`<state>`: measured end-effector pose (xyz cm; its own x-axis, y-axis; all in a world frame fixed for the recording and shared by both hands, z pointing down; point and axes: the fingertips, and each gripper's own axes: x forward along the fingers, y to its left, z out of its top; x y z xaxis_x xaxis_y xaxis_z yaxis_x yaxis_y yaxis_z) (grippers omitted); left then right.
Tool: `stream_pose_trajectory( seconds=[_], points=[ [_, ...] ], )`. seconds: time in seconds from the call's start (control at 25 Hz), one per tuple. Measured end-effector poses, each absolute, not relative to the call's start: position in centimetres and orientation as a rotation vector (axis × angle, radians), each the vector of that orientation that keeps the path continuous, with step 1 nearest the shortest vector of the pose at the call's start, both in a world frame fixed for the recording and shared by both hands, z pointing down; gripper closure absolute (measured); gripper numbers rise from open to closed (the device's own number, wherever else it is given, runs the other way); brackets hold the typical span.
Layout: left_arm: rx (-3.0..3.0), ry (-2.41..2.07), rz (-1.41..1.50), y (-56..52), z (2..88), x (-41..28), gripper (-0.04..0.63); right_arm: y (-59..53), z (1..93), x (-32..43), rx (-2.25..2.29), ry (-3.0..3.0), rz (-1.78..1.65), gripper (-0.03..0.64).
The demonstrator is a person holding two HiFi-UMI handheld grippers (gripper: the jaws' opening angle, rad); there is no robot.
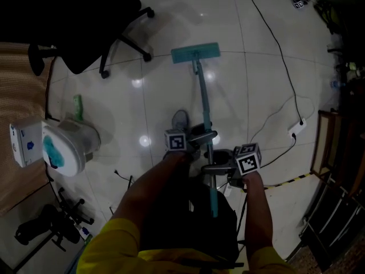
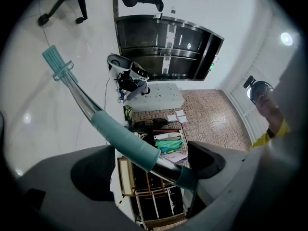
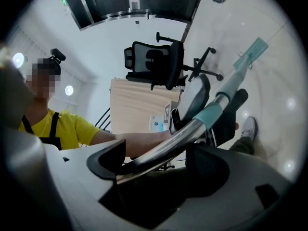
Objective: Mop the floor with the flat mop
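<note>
The flat mop stands on the glossy white floor with its teal head point(image 1: 195, 52) ahead of me. Its metal handle point(image 1: 204, 110) slopes back towards my body. My left gripper point(image 1: 201, 137) is shut on the handle, higher up the view than my right gripper point(image 1: 218, 168), which is shut on the handle nearer its end. In the left gripper view the teal sleeve of the handle point(image 2: 126, 139) crosses between the jaws of that gripper point(image 2: 155, 163), and the mop head point(image 2: 57, 62) lies far off. In the right gripper view the bare handle point(image 3: 185, 131) runs through that gripper point(image 3: 156, 160) towards the mop head point(image 3: 253, 51).
A black office chair point(image 1: 85, 21) stands at the far left. A white round bucket point(image 1: 69, 146) with a teal patch sits to the left. A black cable point(image 1: 279, 56) runs to a power strip point(image 1: 297, 127) on the right, near wooden racks point(image 1: 325, 144). My shoe point(image 1: 180, 119) is beside the handle.
</note>
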<state>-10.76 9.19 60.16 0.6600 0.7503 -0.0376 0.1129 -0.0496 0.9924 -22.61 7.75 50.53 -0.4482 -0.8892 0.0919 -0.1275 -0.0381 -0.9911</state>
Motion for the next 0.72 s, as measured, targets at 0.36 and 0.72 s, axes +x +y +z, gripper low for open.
stream_pose_trajectory(
  seconds=[0.36,0.72],
  points=[
    [1.601,0.761,0.631,0.7,62.0,4.2,0.135,-0.9,52.6,-7.8,-1.129,1.578,-1.488,0.236],
    [1.575,0.814,0.589,-4.8,62.7,17.2,0.135,-6.8,53.7,5.8,-1.244,1.476,-1.369,0.25]
  ],
)
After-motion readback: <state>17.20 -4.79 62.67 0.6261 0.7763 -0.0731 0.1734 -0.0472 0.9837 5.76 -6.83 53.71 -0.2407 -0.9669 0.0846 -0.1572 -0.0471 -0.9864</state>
